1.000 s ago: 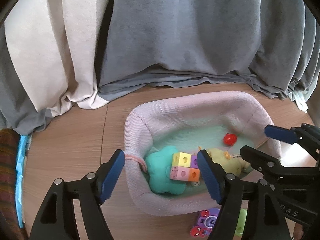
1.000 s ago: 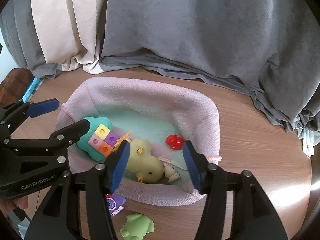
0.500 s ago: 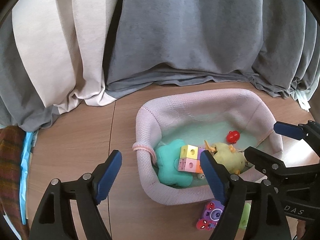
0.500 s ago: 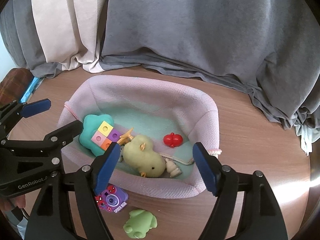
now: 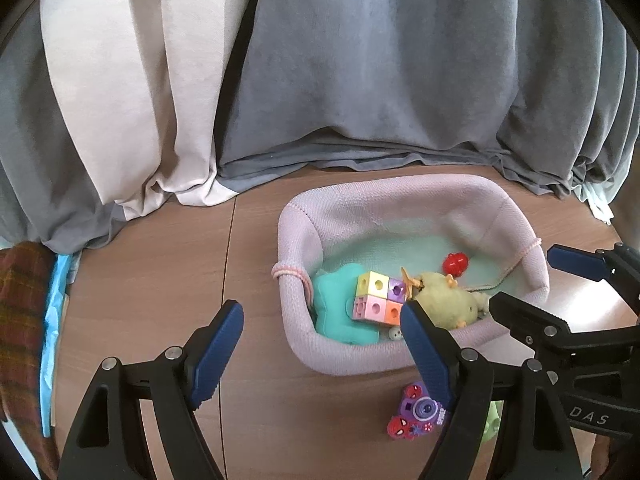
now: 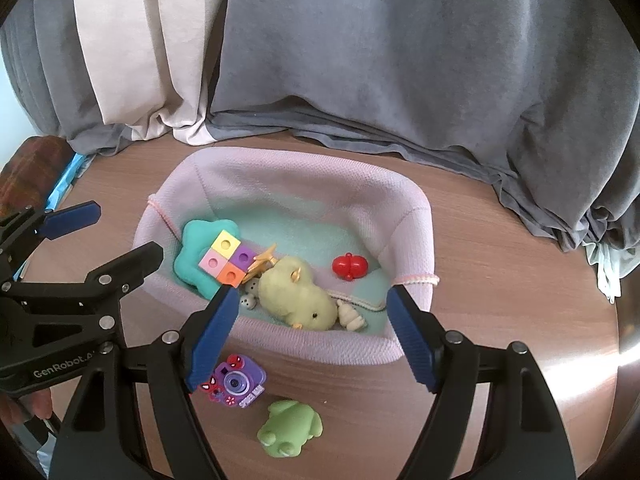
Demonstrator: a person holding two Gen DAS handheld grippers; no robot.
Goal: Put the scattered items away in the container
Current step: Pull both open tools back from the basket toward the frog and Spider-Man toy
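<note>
A pink knitted basket (image 6: 404, 204) (image 5: 304, 344) stands on the wooden floor. In it lie a teal star cushion (image 6: 192, 256), a block of coloured cubes (image 6: 226, 258), a yellow-green plush chick (image 6: 298, 298), a red toy (image 6: 350, 266) and small beige figures. A purple toy camera (image 6: 236, 382) (image 5: 416, 410) and a green frog toy (image 6: 290, 434) lie on the floor in front of the basket. My right gripper (image 6: 312, 338) is open and empty above the basket's near rim. My left gripper (image 5: 320, 352) is open and empty, left of the basket's near corner.
Grey and cream curtains (image 6: 360, 60) hang to the floor behind the basket. A plaid cloth and blue item (image 5: 28, 312) lie at the far left. Bare wooden floor (image 5: 152, 272) lies left of the basket.
Both grippers have pulled back and up from the basket. The right gripper's jaws have opened wider. The toy camera and frog have come more into view.
</note>
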